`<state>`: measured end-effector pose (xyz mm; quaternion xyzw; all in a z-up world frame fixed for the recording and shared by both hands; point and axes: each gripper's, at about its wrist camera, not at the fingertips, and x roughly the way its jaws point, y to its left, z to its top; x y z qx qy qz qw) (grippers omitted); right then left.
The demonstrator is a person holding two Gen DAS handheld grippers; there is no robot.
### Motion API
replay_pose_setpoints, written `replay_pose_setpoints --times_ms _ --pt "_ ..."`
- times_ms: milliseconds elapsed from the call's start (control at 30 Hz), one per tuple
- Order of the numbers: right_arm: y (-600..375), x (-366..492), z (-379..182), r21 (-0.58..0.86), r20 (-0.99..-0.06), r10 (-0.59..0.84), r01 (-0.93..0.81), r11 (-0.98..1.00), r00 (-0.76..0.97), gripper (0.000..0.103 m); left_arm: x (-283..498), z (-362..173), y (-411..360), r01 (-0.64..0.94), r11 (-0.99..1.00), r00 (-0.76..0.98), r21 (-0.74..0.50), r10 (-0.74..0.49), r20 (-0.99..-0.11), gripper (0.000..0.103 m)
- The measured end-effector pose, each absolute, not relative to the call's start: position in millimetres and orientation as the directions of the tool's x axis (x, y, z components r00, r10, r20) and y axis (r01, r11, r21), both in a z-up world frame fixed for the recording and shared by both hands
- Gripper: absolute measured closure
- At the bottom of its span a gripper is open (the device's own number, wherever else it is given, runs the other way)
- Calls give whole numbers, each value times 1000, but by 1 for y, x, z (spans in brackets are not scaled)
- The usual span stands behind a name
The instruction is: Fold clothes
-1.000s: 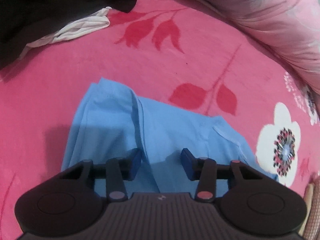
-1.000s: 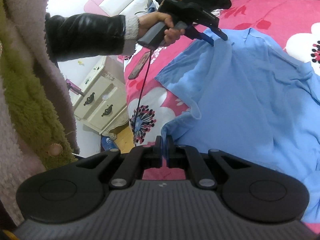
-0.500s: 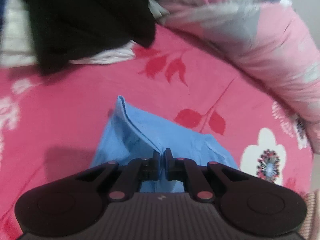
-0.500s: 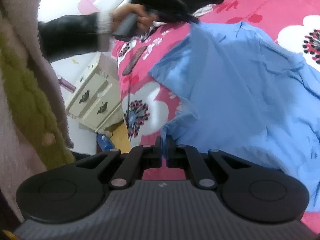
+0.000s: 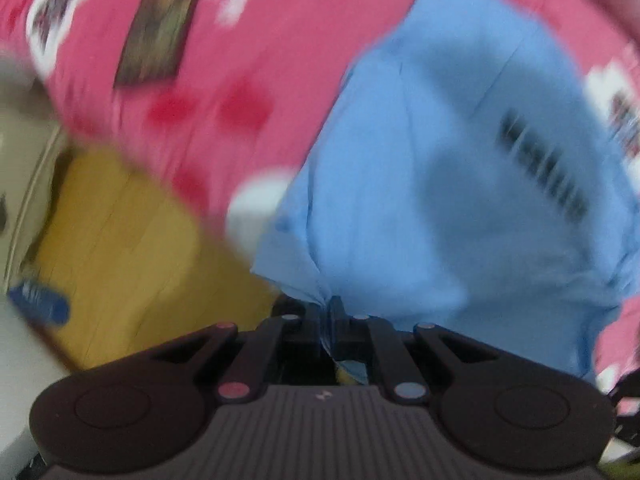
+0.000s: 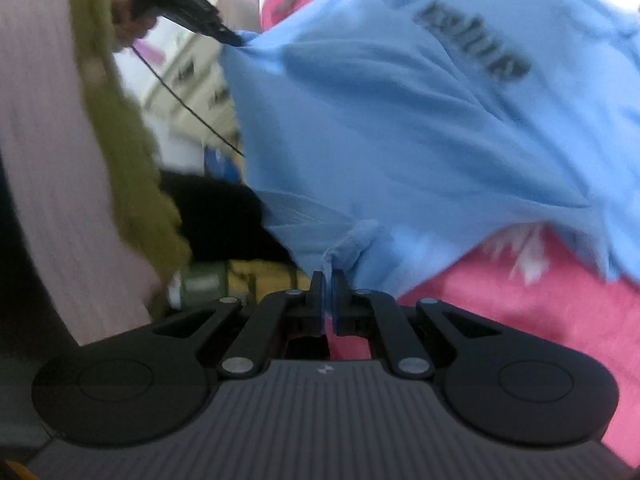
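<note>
A light blue T-shirt (image 6: 400,120) with dark lettering hangs lifted above the pink flowered bedspread (image 6: 540,312). My right gripper (image 6: 328,280) is shut on a bunched corner of it. In the same view my left gripper (image 6: 232,38) pinches another corner at the upper left, held by a hand. The left wrist view is blurred: my left gripper (image 5: 326,308) is shut on the blue T-shirt (image 5: 460,180), whose cloth spreads up and to the right over the bedspread (image 5: 260,40).
The bed's edge runs through the left wrist view, with yellow wooden floor (image 5: 120,240) and a blue object (image 5: 38,304) below it. A dark rectangular thing (image 5: 156,32) lies on the bedspread. A person's pink and green fleece garment (image 6: 80,140) fills the left of the right wrist view; white drawers (image 6: 192,76) stand behind.
My left gripper shut on the shirt's corner and swung it off the bed towards the bed's edge. The shirt now hangs lifted between both grippers, lettering showing. The right gripper stayed shut on its corner.
</note>
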<state>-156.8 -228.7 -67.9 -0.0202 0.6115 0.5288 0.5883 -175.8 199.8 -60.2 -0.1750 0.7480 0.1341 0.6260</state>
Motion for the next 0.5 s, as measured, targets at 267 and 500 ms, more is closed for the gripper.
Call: replay_pose_setpoints --times_ms 267,500 --pt "-219 -181 -104 608 -780 513 -628 486 -358 102 -203 -99 189 -315 949 -256 23 -62 -965 99" --pt "-209 -194 -116 628 -771 507 -589 508 -385 102 -197 -99 187 -205 978 -223 36 -11 -975 98"
